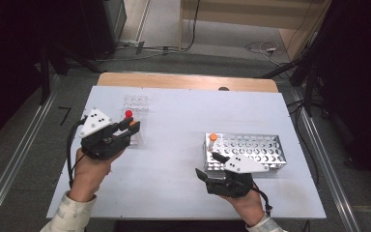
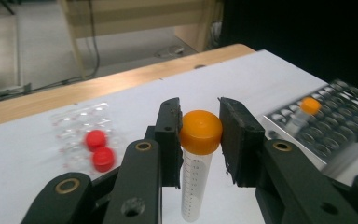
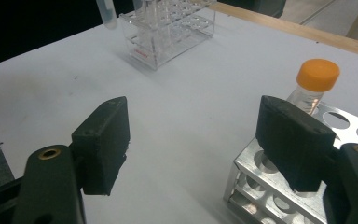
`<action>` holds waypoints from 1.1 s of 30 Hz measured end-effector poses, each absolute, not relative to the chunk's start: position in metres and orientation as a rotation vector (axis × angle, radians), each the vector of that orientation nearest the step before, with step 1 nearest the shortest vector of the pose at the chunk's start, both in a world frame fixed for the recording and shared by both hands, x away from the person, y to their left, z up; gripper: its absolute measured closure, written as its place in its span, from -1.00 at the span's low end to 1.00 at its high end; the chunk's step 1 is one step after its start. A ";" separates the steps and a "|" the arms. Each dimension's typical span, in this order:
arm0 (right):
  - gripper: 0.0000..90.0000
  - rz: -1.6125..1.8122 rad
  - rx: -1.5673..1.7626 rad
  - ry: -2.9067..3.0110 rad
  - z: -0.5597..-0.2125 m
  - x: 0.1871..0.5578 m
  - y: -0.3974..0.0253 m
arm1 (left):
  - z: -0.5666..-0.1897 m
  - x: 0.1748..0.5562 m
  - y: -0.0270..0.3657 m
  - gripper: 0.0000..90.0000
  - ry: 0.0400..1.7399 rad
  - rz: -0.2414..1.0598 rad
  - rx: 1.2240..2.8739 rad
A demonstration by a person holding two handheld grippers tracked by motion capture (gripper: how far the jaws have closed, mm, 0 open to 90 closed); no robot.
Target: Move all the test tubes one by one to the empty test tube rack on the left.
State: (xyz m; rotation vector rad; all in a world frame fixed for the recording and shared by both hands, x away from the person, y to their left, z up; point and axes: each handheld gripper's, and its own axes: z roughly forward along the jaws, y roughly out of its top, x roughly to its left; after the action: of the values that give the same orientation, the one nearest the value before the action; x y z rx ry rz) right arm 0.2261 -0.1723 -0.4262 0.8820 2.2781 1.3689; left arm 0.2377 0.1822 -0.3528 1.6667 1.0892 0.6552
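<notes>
My left gripper is shut on the orange cap of a clear graduated tube, held upright by the near end of a clear plastic rack. Two red-capped tubes stand in that rack; one red cap shows from above. A metal rack sits at the right with one orange-capped tube in its near-left corner hole. My right gripper hangs open and empty just in front of that corner.
The white table top has a wooden strip along its far edge. The clear rack stands far across the table in the right gripper view. Cables lie on the floor beyond the table.
</notes>
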 end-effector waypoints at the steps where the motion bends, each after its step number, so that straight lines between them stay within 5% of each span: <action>1: -0.45 1.369 0.878 2.276 -0.426 0.226 -0.173 | -0.353 0.239 0.186 0.55 1.101 0.675 1.664; 21: -0.42 1.371 0.924 2.259 -0.427 0.230 -0.179 | -0.368 0.288 0.238 0.55 1.287 0.763 1.535; 33: -0.40 1.373 0.931 2.253 -0.428 0.230 -0.180 | -0.375 0.308 0.234 0.55 1.307 0.778 1.511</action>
State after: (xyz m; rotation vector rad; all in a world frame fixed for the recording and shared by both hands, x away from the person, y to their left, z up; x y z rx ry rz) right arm 0.2304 -0.1804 -0.4277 0.9310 2.2526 1.3732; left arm 0.3085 0.2338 -0.3752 1.5107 1.3072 0.7775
